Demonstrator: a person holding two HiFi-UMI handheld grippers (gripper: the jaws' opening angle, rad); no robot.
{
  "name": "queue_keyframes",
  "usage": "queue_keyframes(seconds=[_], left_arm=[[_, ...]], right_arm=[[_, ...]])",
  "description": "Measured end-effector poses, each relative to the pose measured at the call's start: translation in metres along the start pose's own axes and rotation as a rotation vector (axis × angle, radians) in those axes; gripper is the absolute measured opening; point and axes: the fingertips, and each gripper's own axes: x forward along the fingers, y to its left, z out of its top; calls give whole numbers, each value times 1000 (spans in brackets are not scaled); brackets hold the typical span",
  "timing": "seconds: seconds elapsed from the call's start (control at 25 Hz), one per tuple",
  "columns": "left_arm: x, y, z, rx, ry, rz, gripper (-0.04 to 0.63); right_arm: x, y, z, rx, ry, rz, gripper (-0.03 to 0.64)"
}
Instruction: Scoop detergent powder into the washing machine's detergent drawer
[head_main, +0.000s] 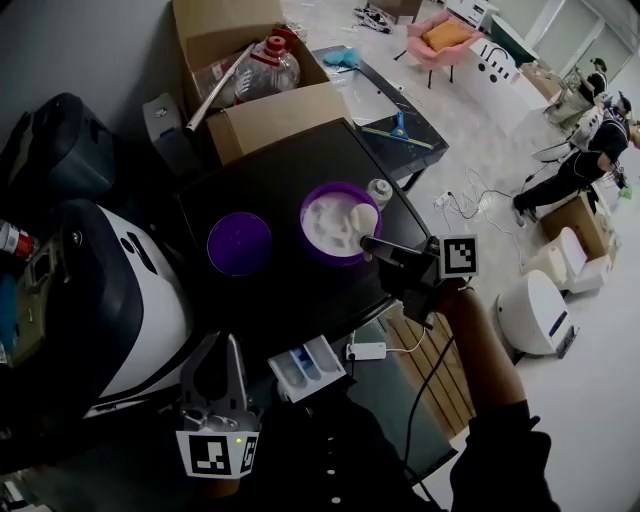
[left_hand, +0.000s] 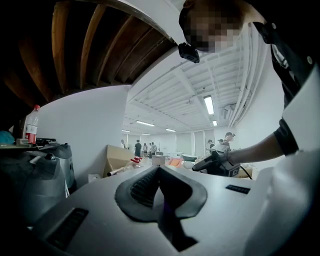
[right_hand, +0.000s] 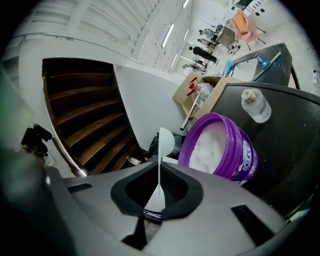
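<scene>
- white plastic scoop (right_hand: 164, 141): thin flat handle clamped edge-on in right tongs (right_hand: 159, 189); long axis runs straight out along them, round bowl at the tub's right rim
- round purple plastic tub (head_main: 318, 252): open, grainy white powder (head_main: 325, 222) inside, on black bench (head_main: 270, 180)
- flat purple lid (head_main: 240, 243): just left of tub
- white rectangular detergent drawer (head_main: 307, 367): blue compartments, nearer the person than tub
- left tongs (left_hand: 159, 176): pressed together, empty, well apart from tub
</scene>
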Motion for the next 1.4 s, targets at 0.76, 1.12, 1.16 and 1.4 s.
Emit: queue_keyframes(seconds=[0.76,1.12,1.16,1.4], left_arm=[[-18,-7,-8,-12,9,-46,14],[-31,-6,-23,-25,38,-33,14],[-33,-6,-25,-26,41,-29,14],[-43,0,-37,-34,68,6,14]], right_arm=[[-33,25,-172,58,73,-83,34],[-13,-24,-258,51,347,-164,34],[-10,-29,-268,46,389,-166,34],[8,-41,-308,0,622,-189,34]])
